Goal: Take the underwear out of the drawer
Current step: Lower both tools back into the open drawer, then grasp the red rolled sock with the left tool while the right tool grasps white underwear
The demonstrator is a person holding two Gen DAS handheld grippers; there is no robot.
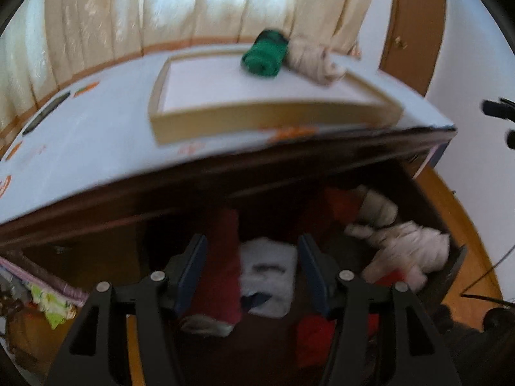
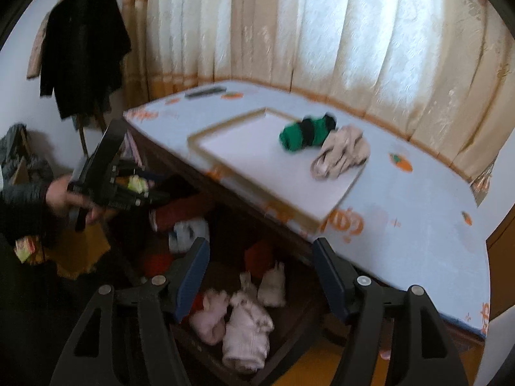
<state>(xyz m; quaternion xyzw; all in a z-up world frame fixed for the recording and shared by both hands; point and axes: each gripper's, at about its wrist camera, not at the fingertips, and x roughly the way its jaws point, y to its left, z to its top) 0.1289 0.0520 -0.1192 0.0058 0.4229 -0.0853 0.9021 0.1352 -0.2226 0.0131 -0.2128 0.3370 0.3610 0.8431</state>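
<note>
Left wrist view: your left gripper (image 1: 252, 267) hangs over the open dark wooden drawer (image 1: 428, 199), jaws released and grasping nothing. Between them lie a dark red rolled garment (image 1: 225, 257) and a white folded underwear piece (image 1: 273, 273). On the far table, a shallow tan-rimmed tray (image 1: 273, 122) carries a green rolled garment (image 1: 265, 53).

Right wrist view: your right gripper (image 2: 260, 276) is likewise released and empty above pale pink bundled garments (image 2: 244, 328) at the drawer's near right. Risk: with the pieces crowded together, the jaws may pinch two at once or snag the red roll.
</note>
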